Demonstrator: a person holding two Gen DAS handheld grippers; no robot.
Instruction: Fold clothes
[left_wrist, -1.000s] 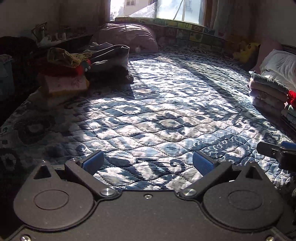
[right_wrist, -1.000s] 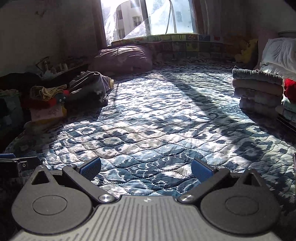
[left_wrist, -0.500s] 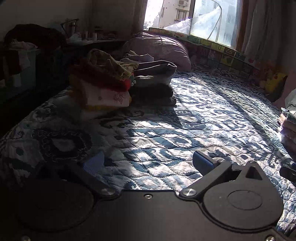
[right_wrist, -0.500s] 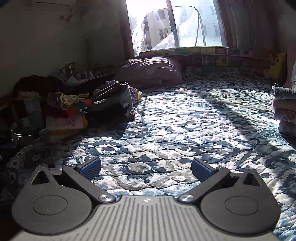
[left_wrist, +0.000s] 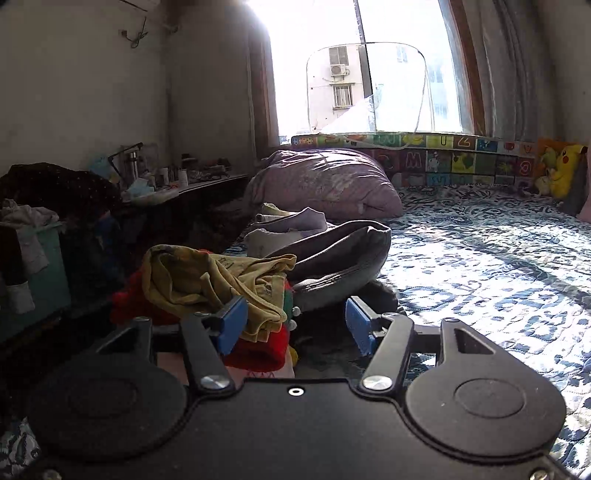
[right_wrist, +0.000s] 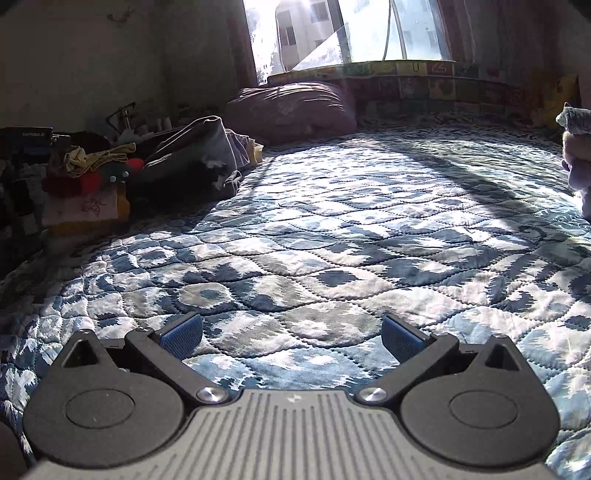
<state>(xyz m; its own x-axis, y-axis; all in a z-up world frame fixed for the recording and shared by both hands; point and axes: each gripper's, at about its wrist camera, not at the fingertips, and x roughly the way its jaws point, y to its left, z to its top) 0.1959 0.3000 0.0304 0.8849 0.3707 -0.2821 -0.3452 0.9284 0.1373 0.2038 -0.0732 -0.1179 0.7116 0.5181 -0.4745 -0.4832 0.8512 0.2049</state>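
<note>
Both your grippers are spread wide and empty, with the unfolded clothes heaped at the bed's left edge.

Your left gripper (left_wrist: 293, 325) hangs right at the clothes pile (left_wrist: 229, 284) with its blue ribbed pads wide apart; the crumpled yellow garment (left_wrist: 207, 280) sits between the fingers, but you have not closed on it, and whether a pad touches the cloth cannot be told. Beneath it lies a fuzzy red knit (left_wrist: 258, 350), and beside it a smooth grey padded garment (left_wrist: 343, 254), folded over. Your right gripper (right_wrist: 291, 338) hovers low over the quilted blue-and-white bedspread (right_wrist: 332, 229), jaws equally wide, gripping nothing; the same pile lies well off to its left.
</note>
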